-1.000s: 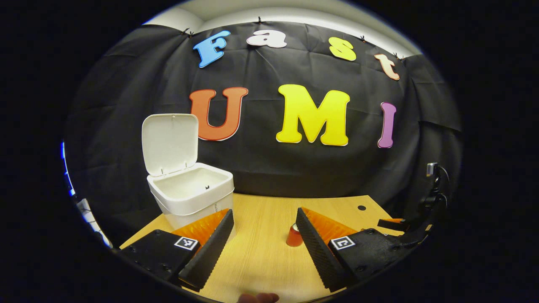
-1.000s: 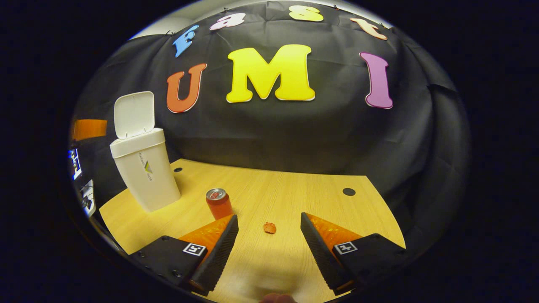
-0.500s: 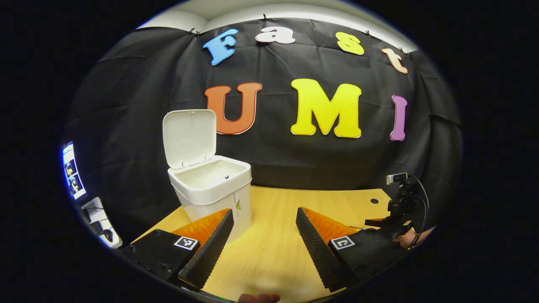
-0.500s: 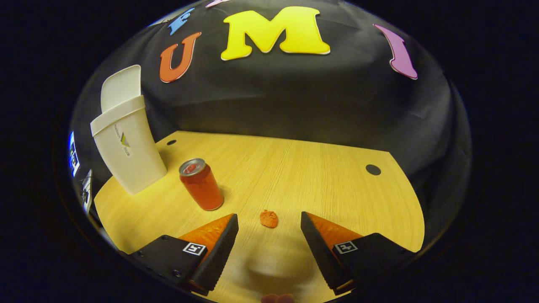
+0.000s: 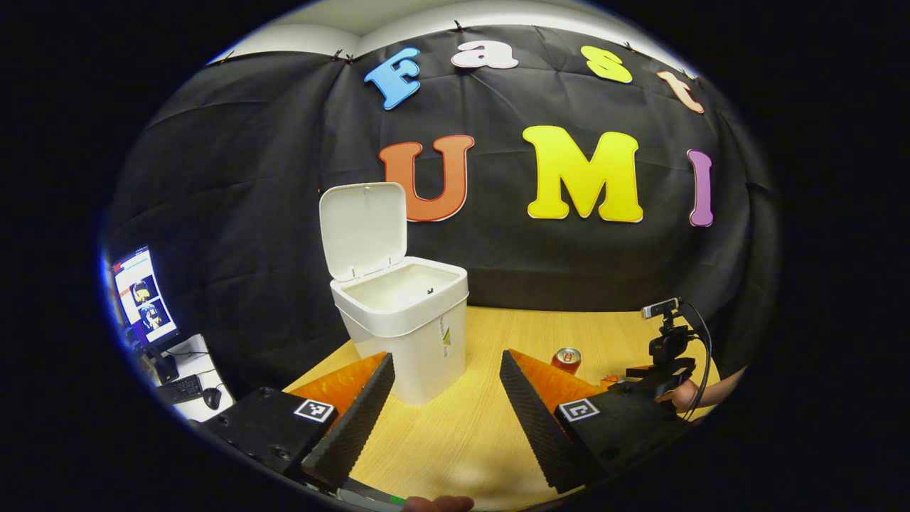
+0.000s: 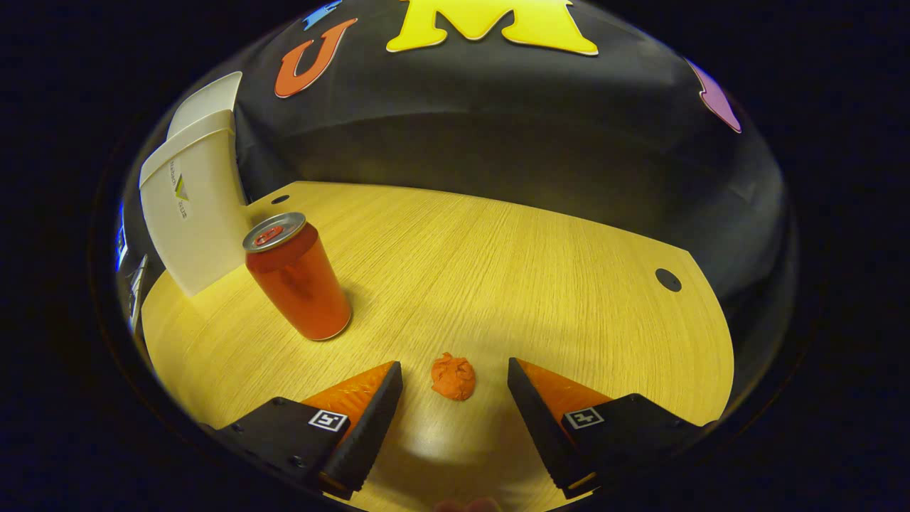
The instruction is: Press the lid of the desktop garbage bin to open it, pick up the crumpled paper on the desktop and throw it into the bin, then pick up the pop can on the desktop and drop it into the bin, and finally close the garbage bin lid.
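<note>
Between the spread, empty fingers of the right gripper (image 6: 455,387), low in the right gripper view, lies the crumpled paper (image 6: 453,377) on the desktop (image 6: 512,270), the upright pop can (image 6: 298,281) up-left of it. Low in the left gripper view the left gripper (image 5: 446,370) also gapes, holding nothing. Beyond it, centre frame, the garbage bin (image 5: 409,334) stands with its lid (image 5: 364,231) raised and no contents visible, its small logo unreadable.

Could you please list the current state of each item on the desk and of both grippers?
Garbage bin: upright on the desk, nothing visible inside.
Bin lid: open, standing up.
Pop can: upright on the desk, not held.
Crumpled paper: lying on the desk, just ahead of the open fingers.
Left hand-held gripper: open, holding nothing.
Right hand-held gripper: open, holding nothing.
</note>
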`<state>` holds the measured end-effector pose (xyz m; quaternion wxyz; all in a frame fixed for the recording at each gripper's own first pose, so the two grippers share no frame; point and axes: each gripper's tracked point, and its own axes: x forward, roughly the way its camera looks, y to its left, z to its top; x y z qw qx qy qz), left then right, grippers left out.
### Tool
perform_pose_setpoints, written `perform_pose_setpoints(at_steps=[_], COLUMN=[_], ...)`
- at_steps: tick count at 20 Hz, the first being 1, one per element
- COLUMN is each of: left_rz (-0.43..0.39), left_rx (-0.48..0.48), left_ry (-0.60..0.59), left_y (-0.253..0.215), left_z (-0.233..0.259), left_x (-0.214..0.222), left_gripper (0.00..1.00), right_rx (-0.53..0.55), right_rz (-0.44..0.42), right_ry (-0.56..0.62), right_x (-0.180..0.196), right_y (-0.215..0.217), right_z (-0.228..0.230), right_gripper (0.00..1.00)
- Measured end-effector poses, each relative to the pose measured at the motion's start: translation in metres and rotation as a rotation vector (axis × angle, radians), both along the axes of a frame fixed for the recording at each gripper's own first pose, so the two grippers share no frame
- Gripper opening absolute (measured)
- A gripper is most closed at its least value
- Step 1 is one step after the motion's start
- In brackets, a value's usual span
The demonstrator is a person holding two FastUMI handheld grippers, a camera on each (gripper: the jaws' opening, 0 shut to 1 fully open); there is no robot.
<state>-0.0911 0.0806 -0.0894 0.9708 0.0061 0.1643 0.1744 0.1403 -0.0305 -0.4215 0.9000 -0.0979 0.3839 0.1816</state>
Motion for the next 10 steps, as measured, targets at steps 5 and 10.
perform_pose_setpoints(at_steps=[5,10], left_rz=[0.036,0.049], left_rx=[0.022,0.038], left_ry=[0.004,0.002], left_y=[0.014,0.023], left_z=[0.003,0.006], left_x=[-0.009,-0.012], left_gripper=[0.98,0.98], right_rx=[0.027,0.036], right_rz=[-0.028,-0.038], right_ry=[0.022,0.041], right_x=[0.006,0.003], right_y=[0.004,0.008], right_z=[-0.007,-0.009], right_gripper=[0.95,0.80])
